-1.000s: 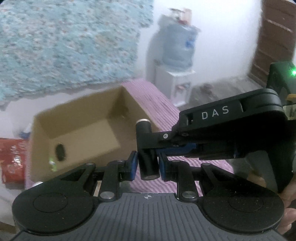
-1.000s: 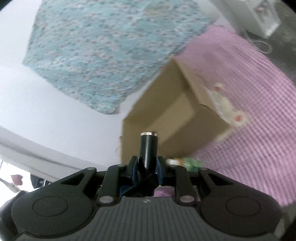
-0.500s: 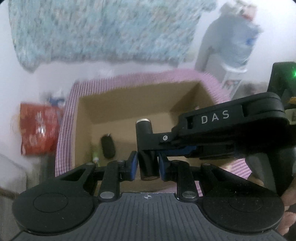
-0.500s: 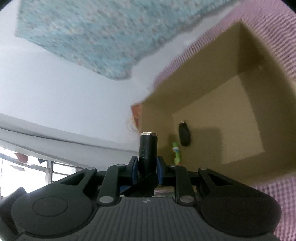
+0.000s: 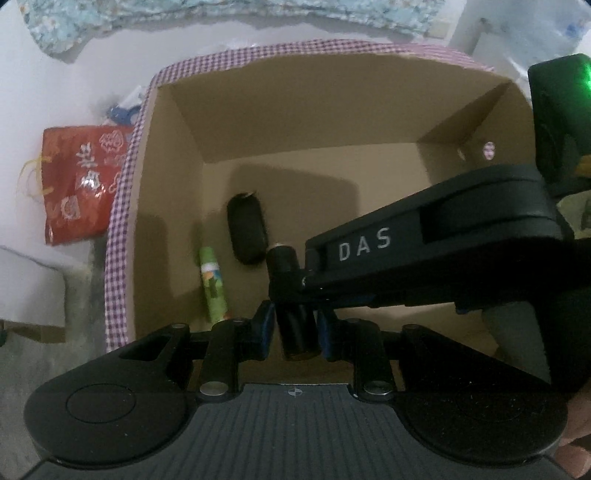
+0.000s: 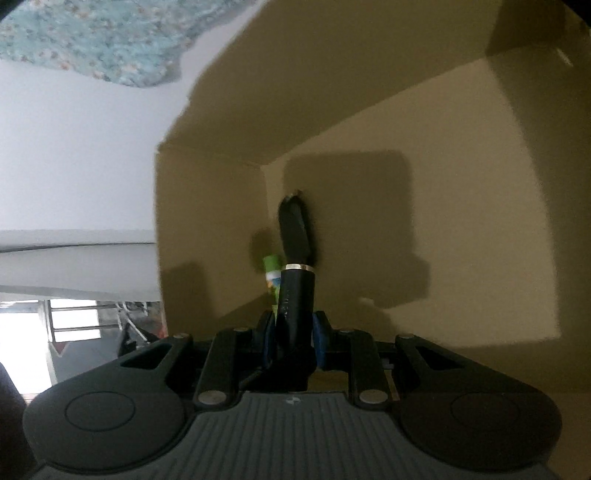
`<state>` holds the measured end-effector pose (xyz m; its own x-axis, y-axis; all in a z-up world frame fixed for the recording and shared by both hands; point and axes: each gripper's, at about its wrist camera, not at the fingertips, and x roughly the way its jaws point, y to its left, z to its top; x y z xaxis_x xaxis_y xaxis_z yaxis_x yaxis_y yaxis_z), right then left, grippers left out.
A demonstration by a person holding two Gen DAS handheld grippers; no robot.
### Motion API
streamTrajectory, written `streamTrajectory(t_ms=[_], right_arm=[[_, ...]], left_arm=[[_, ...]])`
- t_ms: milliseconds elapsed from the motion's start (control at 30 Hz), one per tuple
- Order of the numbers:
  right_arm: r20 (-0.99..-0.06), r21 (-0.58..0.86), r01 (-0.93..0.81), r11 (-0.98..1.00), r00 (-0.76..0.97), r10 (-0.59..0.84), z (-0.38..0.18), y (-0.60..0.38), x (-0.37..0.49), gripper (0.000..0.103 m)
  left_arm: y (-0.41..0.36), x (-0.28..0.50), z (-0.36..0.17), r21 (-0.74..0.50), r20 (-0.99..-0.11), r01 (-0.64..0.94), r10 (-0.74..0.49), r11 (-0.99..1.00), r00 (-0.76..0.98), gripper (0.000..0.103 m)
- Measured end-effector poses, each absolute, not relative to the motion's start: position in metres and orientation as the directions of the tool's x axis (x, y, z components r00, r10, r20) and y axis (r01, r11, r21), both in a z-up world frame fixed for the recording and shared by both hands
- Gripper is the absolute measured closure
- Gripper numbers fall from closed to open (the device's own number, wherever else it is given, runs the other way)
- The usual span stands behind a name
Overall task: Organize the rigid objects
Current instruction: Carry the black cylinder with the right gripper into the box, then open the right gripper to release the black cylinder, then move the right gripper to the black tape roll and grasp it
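Observation:
Both grippers are shut on one black cylinder with a silver ring, held over an open cardboard box [image 5: 184,122]. My left gripper [image 5: 293,325] clamps the cylinder's [image 5: 295,325] lower end. My right gripper [image 5: 321,291] reaches in from the right, marked DAS, and grips its upper part. In the right wrist view my right gripper [image 6: 293,339] holds the cylinder [image 6: 297,295] upright above the box floor [image 6: 461,221]. On the box floor lie a black oval object [image 5: 246,230] and a green tube [image 5: 213,284], also seen in the right wrist view as the black object [image 6: 295,229] and the tube [image 6: 271,271].
The box stands on a purple checked cloth [image 5: 118,236]. A red patterned bag [image 5: 75,184] lies left of the box on the floor. A pale blue patterned fabric [image 5: 110,18] hangs on the white wall behind. A person's hand [image 5: 576,435] shows at lower right.
Both grippers have carried the cylinder from beside the box to over its open top and lower into it; the box floor and its two objects now fill the views.

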<state>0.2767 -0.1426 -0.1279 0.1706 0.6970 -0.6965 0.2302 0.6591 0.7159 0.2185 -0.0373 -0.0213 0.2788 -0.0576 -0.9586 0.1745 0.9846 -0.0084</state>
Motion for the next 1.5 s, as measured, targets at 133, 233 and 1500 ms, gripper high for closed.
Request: streamTrajectory(t_ms=[133, 233, 1500], right_arm=[[-0.705, 0.707, 0.226, 0.670, 0.159, 0.691, -0.126, -0.138, 0.275, 0.079], [-0.695, 0.718, 0.228, 0.658, 0.178, 0.696, -0.119, -0.147, 0.271, 0.076], [-0.699, 0.696, 0.197, 0.691, 0.406, 0.589, -0.113, -0.210, 0.049, 0.060]], left_arm=[[-0.034, 0.215, -0.014, -0.007, -0.951, 0.171, -0.059, 0.985, 0.303, 0.070], [-0.035, 0.207, -0.001, -0.020, -0.941, 0.176, -0.078, 0.984, 0.330, 0.066], [-0.045, 0.048, -0.052, -0.204, -0.920, 0.347, -0.300, 0.915, 0.250, 0.051]])
